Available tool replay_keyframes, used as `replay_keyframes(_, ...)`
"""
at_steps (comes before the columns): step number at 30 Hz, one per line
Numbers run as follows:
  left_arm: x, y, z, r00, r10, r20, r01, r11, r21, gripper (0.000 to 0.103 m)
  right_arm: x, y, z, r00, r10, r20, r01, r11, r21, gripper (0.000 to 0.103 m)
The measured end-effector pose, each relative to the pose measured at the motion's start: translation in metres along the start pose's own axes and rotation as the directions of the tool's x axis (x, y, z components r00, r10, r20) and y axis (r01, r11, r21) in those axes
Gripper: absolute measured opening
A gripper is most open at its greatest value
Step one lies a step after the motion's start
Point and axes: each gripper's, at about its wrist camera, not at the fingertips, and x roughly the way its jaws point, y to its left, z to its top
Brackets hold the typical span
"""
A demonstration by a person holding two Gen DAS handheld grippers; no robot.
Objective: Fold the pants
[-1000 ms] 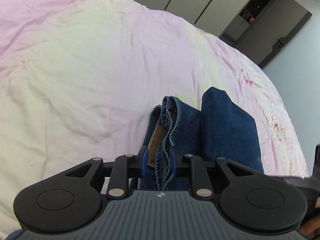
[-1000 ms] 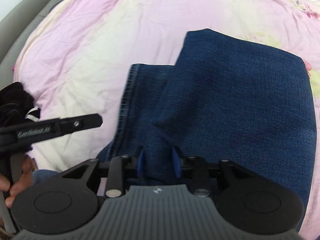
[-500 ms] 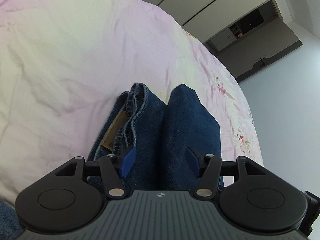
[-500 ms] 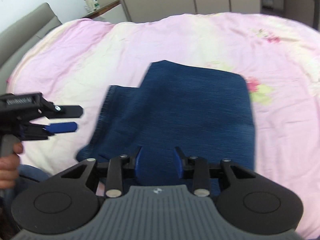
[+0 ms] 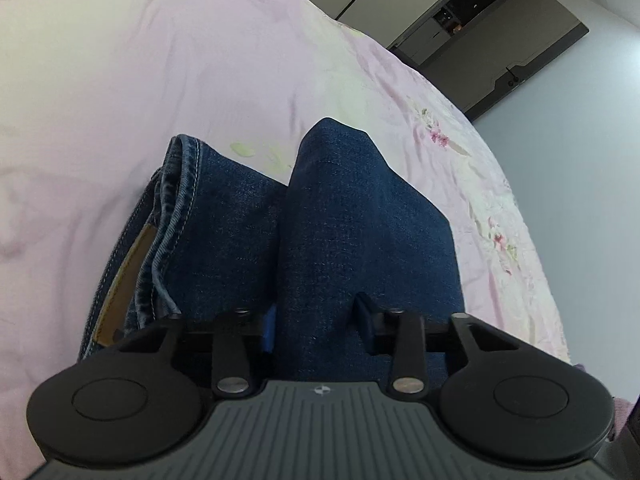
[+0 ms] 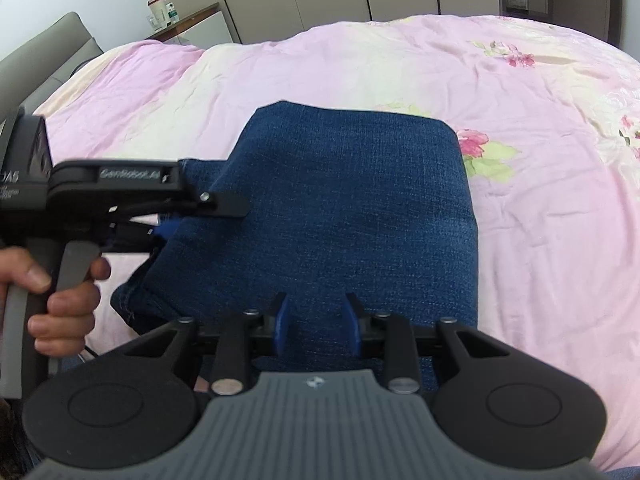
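Both grippers, left gripper (image 5: 318,322) and right gripper (image 6: 316,322), spread over thick, floppy pants (image 6: 352,208); pinch the folded edge.

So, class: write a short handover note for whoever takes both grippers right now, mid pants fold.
Left gripper: open, jaws either side of the top denim layer, nothing clamped.
Right gripper: open over the near edge of the jeans.
Jeans: on the pink bedspread, folded into a thick block; waistband pokes out on the left.
Done: main folds.
Left: probably tidy that waistband side, then withdraw.
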Motion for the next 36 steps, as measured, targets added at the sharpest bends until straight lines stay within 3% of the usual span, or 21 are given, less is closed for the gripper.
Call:
replay_keyframes(1,-0.001,-0.002,0.0,1.0,-0.002,0.008,0.001,1.0,0.011,0.024,0.001,-0.002,-0.001,1.0,0.003,-0.006,-0.003,1.0,-0.001,0.026)
replay_keyframes(3,-0.012,-0.009,-0.002,0.999,-0.031,0.041,0.029,0.999,0.031,0.015,0.001,-0.004,-0.001,1.0,0.011,-0.008,-0.011,1.0,-0.005,0.026)
replay_keyframes(7,-0.051,-0.034,-0.003,0.989,-0.098,0.114,0.088,0.992,0.094,0.012,-0.008,-0.007,0.002,1.0,0.014,0.005,-0.014,1.0,-0.012,0.027)
replay_keyframes(12,-0.097,-0.052,0.006,0.982,-0.138,0.128,0.121,0.984,0.134,0.011,-0.033,-0.013,0.011,0.998,-0.013,0.066,0.015,0.999,-0.032,0.031)
replay_keyframes(17,-0.108,-0.021,0.007,0.991,-0.085,0.107,0.076,0.993,0.09,0.011,-0.04,-0.016,0.018,0.997,-0.009,0.082,0.012,0.999,-0.037,0.031)
replay_keyframes(24,-0.078,0.045,-0.003,0.999,0.021,0.032,-0.019,0.999,-0.049,0.011,-0.014,-0.006,0.005,0.999,0.048,-0.017,-0.049,0.997,-0.061,0.028)
replay_keyframes(35,-0.036,0.064,-0.004,0.994,0.099,-0.055,-0.1,0.995,-0.022,0.014,0.032,-0.008,-0.009,0.992,0.067,-0.103,-0.073,0.996,-0.057,0.027)
replay_keyframes(36,-0.038,0.058,-0.004,0.993,0.108,-0.052,-0.108,0.994,-0.001,0.019,0.034,-0.007,-0.009,0.993,0.06,-0.105,-0.067,0.996,-0.062,0.027)
